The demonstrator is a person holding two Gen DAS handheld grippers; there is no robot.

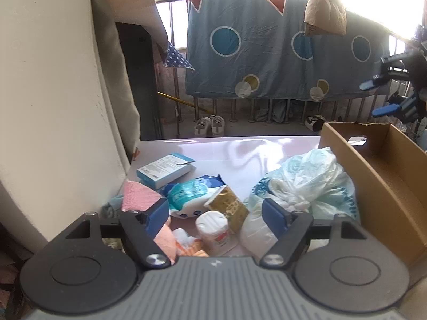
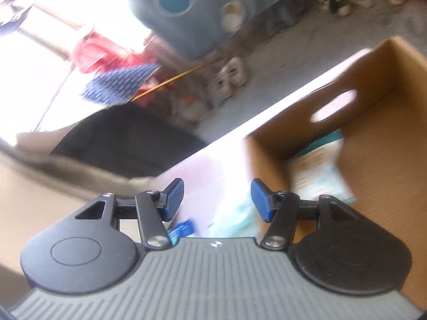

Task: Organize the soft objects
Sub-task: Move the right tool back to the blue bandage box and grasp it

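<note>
With both my left gripper (image 1: 215, 214) and right gripper (image 2: 217, 198) spread and empty, I'd pinch the plastic bag (image 1: 307, 181) (light, slippery, probably squashy) by its crumpled top.

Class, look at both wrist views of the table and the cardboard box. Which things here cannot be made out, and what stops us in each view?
- Packet inside the cardboard box, right wrist view: motion blur hides its print.
- Pink soft item, left wrist view: the left gripper covers part of it.
- Contents of the plastic bag, left wrist view: hidden by its crumpled film.
- Box floor, left wrist view: hidden by its near wall.
</note>
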